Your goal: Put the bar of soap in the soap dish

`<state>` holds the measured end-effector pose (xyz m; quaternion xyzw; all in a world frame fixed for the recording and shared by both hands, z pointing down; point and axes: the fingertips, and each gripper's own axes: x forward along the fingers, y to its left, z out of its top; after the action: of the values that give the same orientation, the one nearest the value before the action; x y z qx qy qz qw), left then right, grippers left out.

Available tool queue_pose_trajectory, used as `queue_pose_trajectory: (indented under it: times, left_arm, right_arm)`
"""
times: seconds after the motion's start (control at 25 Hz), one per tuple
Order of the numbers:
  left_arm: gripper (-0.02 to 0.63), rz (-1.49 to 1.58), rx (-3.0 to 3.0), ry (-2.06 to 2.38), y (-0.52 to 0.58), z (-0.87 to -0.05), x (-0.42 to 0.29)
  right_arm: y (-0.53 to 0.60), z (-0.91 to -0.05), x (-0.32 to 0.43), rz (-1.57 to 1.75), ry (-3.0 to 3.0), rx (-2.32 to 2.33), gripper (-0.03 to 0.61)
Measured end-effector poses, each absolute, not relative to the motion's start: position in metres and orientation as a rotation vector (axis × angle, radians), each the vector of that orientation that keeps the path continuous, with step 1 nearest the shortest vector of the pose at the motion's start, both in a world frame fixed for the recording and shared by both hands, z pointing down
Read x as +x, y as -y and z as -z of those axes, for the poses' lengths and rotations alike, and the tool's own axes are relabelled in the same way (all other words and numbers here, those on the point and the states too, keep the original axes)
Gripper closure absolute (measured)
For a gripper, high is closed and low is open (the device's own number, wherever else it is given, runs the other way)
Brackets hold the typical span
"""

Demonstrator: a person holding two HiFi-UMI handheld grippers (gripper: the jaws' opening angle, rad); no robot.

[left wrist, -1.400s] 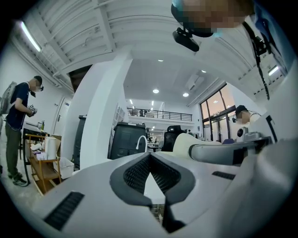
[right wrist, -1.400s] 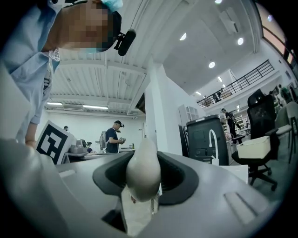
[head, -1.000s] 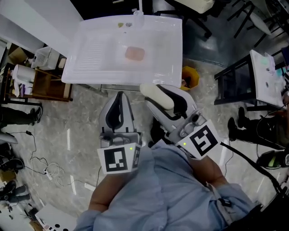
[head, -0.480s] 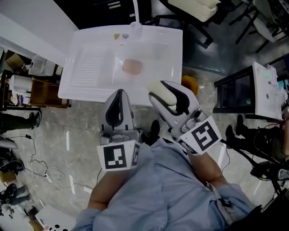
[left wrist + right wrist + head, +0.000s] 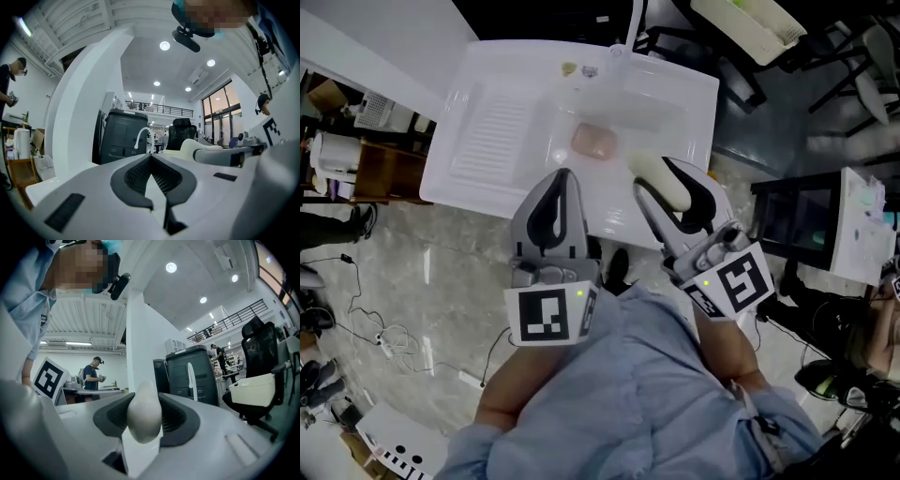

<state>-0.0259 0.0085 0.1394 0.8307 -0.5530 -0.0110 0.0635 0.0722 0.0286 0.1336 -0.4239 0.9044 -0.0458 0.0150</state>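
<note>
My right gripper point(image 5: 673, 187) clamps the cream oval bar of soap point(image 5: 656, 176). I should lower it gently onto the pink rectangular soap dish point(image 5: 593, 142), far-left (my left gripper point(image 5: 561, 183) has its jaws together, empty).

The head camera is looking steeply down over the person's chest, taking in both grippers close below and the white sink point(image 5: 487, 141) at twelve o'clock. The camera on the left gripper point(image 5: 561, 178) is sitting just behind its fingers point(image 5: 136, 176), facing level toward that sink. The camera on the right gripper point(image 5: 661, 173) is doing likewise, with the bar of soap point(image 5: 144, 416) filling its near view. Both gripper views are sharing the faucet point(image 5: 136, 140) and the dark cabinet point(image 5: 119, 136) at twelve o'clock.
</note>
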Motion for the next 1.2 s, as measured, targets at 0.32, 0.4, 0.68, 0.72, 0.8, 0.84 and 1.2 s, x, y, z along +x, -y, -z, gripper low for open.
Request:
queue_pose_trajectory:
  times: [0.32, 0.4, 0.68, 0.72, 0.8, 0.84, 1.2]
  left_arm:
    - [0.609, -0.031, 2.499, 1.622, 0.058, -0.168, -0.04]
    - [0.609, -0.034, 2.488, 1.618, 0.071, -0.174, -0.044]
    - [0.609, -0.07, 2.426, 1.586, 0.106, -0.208, -0.056]
    - [0.609, -0.077, 2.415, 1.582, 0.111, -0.214, -0.056]
    - [0.609, -0.095, 2.4, 1.572, 0.12, -0.224, -0.056]
    - [0.609, -0.103, 2.397, 1.568, 0.124, -0.228, -0.056]
    - [0.609, -0.192, 2.391, 1.544, 0.159, -0.266, -0.055]
  right_arm:
    - [0.035, -0.163, 0.051, 0.229, -2.867, -1.319, 0.428]
    - [0.048, -0.171, 0.049, 0.254, -2.877, -1.329, 0.428]
    - [0.085, -0.205, 0.045, 0.341, -2.896, -1.374, 0.428]
    - [0.089, -0.21, 0.044, 0.357, -2.902, -1.376, 0.428]
    - [0.097, -0.222, 0.043, 0.388, -2.913, -1.378, 0.428]
    - [0.101, -0.228, 0.043, 0.404, -2.918, -1.378, 0.428]
    - [0.131, -0.287, 0.036, 0.56, -2.957, -1.365, 0.428]
